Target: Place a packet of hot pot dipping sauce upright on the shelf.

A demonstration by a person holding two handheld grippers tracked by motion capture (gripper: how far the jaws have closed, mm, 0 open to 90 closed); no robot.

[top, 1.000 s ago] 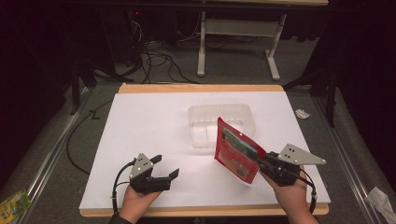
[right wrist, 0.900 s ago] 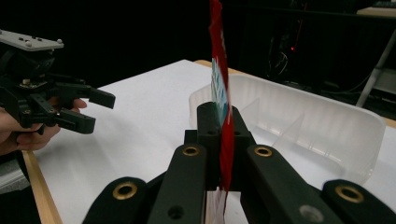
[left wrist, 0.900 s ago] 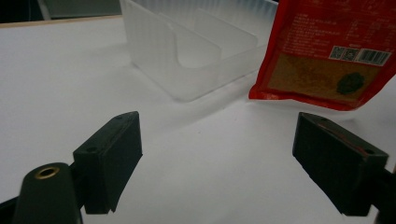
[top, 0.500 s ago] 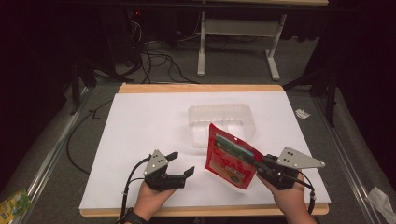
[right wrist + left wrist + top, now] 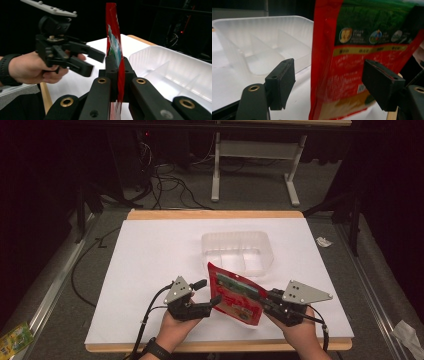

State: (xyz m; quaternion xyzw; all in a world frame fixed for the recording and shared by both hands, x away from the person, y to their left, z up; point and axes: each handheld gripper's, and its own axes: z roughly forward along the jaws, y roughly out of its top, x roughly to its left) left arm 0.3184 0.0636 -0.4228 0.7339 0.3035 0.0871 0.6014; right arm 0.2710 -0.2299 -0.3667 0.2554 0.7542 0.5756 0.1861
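A red snack pouch with a green picture stands on edge above the near part of the white table. My right gripper is shut on its right edge; in the right gripper view the jaws pinch the thin pouch from both sides. My left gripper is at the pouch's left edge, open. Its jaws have just been closing, and in the left gripper view the pouch hangs between the two pads without touching either. The left gripper also appears in the right gripper view, held in a hand.
A clear plastic tray with divided compartments sits just behind the pouch, mid-table; its rim and wall are close by. Table legs and cables lie on the floor beyond. A small wrapper lies on the floor at the left.
My left gripper has moved right, up to the pouch, and its jaws have narrowed around the pouch's edge. The pouch has tipped leftward and lower. The right hand has barely moved.
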